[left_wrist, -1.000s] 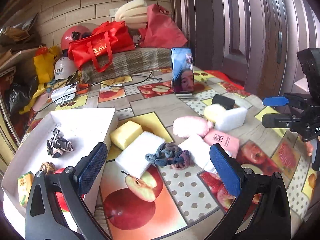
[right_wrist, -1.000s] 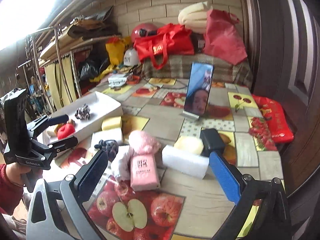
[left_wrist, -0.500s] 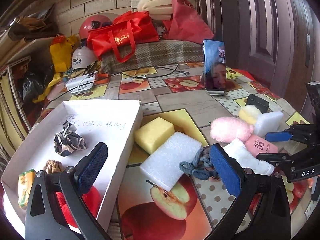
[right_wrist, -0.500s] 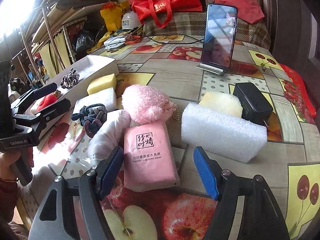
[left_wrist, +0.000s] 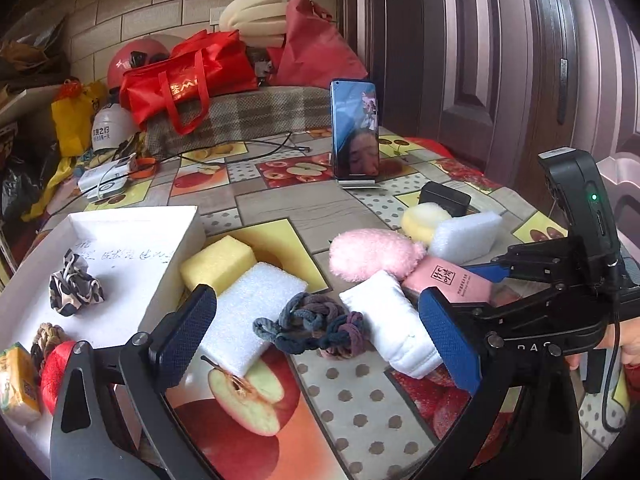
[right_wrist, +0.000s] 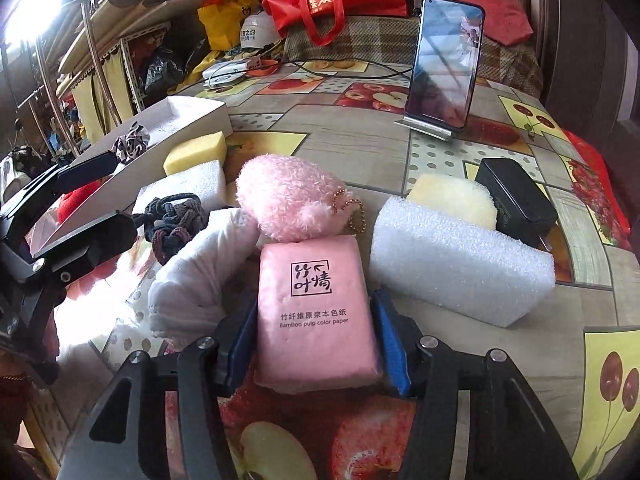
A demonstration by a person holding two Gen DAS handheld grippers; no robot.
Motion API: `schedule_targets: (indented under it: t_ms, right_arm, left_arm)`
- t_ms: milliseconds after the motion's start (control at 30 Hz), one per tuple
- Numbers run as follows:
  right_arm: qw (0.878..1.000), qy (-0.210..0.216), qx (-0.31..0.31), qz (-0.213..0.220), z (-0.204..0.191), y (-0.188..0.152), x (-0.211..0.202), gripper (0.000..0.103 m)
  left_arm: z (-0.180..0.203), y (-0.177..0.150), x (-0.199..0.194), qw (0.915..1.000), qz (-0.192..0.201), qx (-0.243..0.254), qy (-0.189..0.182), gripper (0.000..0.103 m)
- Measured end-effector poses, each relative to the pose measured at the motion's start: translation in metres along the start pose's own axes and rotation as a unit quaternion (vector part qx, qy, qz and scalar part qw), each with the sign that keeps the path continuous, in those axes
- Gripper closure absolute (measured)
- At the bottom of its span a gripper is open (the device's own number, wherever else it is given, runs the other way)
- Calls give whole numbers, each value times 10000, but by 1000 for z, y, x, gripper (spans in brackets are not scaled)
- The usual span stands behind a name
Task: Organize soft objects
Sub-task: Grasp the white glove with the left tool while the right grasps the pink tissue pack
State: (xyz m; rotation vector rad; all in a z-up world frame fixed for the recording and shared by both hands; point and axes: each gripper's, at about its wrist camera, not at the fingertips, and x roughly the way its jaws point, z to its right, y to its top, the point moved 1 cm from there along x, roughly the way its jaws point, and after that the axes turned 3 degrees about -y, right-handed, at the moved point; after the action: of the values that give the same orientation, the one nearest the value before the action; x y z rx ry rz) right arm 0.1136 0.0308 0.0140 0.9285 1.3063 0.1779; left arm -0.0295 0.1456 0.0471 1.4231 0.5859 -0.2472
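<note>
right gripper [right_wrist: 314, 344]: tissue pack [right_wrist: 316, 312] is pinched between pads, on table [right_wrist: 360, 148] beside plush [right_wrist: 288, 200] | left gripper [left_wrist: 316, 340]: held spread over hair ties [left_wrist: 312, 326] | tray [left_wrist: 132, 240] at left

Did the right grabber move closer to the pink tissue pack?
Yes. The right hand-held gripper moved forward toward the phone and now straddles the pink tissue pack.

Pink tissue pack [right_wrist: 316, 312] lies flat beside white cloth [right_wrist: 196, 276].
</note>
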Motion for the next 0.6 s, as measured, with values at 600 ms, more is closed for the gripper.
schedule_targets:
  t_ms: [600]
  right_arm:
    - [9978, 55, 620, 233, 18, -5, -11, 53]
  left_arm:
    - [13, -8, 51, 9828, -1286, -603, -1183, 41]
